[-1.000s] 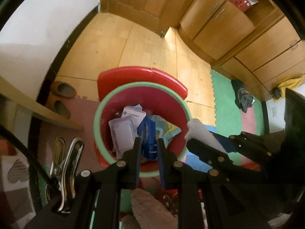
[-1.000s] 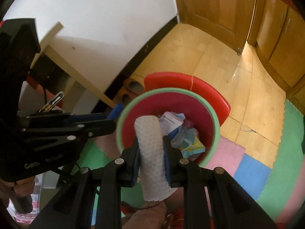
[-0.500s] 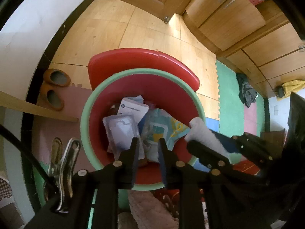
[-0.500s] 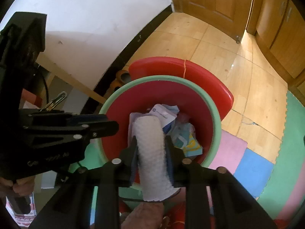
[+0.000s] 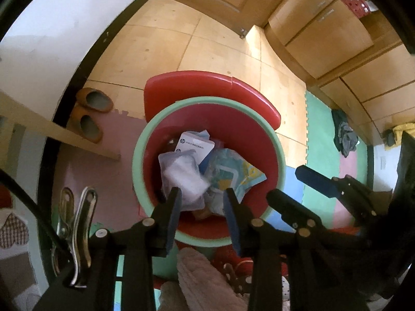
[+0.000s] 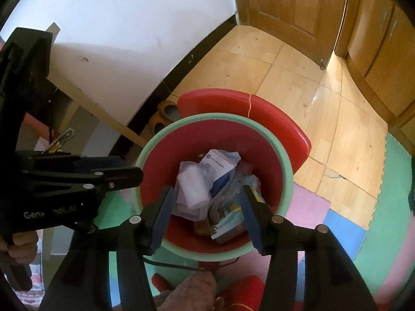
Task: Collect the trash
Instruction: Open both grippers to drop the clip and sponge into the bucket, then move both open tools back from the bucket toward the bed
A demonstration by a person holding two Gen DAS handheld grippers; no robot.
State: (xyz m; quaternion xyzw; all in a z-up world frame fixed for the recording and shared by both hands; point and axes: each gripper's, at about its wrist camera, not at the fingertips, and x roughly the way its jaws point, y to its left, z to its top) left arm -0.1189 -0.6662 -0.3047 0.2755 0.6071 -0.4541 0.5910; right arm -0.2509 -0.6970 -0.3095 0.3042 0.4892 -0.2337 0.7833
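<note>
A red trash bin with a green rim (image 5: pixel 207 99) (image 6: pixel 215 116) stands on the floor below both grippers. In it lie a white bubble-wrap roll (image 6: pixel 192 191) (image 5: pixel 181 173), a white and blue box (image 6: pixel 218 163) (image 5: pixel 194 143), a colourful wrapper (image 5: pixel 233 173) and a blue mask (image 6: pixel 228 223). My left gripper (image 5: pixel 202 202) (image 6: pixel 127 168) is open over the bin's near rim and holds nothing. My right gripper (image 6: pixel 207 199) (image 5: pixel 290 186) hangs open above the bin with nothing between its fingers.
The bin's red lid (image 5: pixel 207 83) stands tipped up behind it. Brown slippers (image 5: pixel 93 101) lie by the wall under a wooden board (image 5: pixel 52 129). Wooden cabinets (image 5: pixel 324 33) and a door line the far side. Coloured foam mats (image 6: pixel 389 207) cover the near floor; clothes (image 5: pixel 345 140) lie at the right.
My right gripper opened and the white bubble-wrap roll dropped into the bin. My left gripper, nearly shut before, let a blue packet fall and has opened wide. Both views shifted slightly over the bin.
</note>
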